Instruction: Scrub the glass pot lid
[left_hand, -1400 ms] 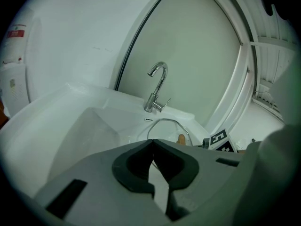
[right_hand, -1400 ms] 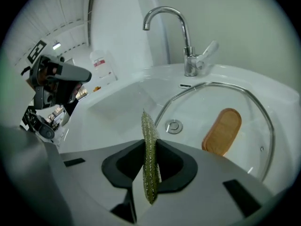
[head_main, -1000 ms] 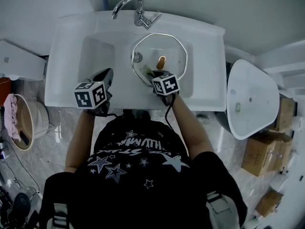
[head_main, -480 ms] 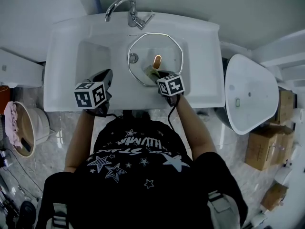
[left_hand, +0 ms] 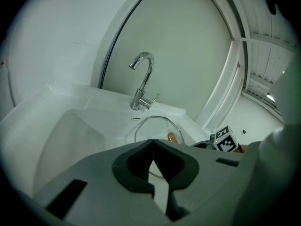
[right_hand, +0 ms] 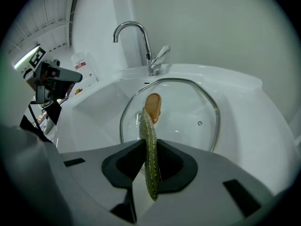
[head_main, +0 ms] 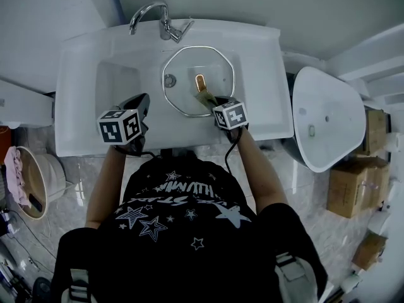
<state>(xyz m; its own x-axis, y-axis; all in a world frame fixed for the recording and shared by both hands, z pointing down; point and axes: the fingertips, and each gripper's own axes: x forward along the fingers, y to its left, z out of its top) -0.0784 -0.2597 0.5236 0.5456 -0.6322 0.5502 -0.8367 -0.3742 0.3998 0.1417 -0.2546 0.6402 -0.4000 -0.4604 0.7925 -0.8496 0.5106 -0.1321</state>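
Now the scouring pad [right_hand: 148,126], gripped by the right claw [right_hand: 150,147], is swept farther across the glass pot lid [right_hand: 188,112]; the left claw [left_hand: 153,147] is closed, empty.

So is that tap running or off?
Off, it seems: no water falls from the faucet spout or streams onto the glass lid.

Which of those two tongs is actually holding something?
The right tongs, shut on a thin green scrubbing pad over the glass pot lid; the left tongs are shut and empty.
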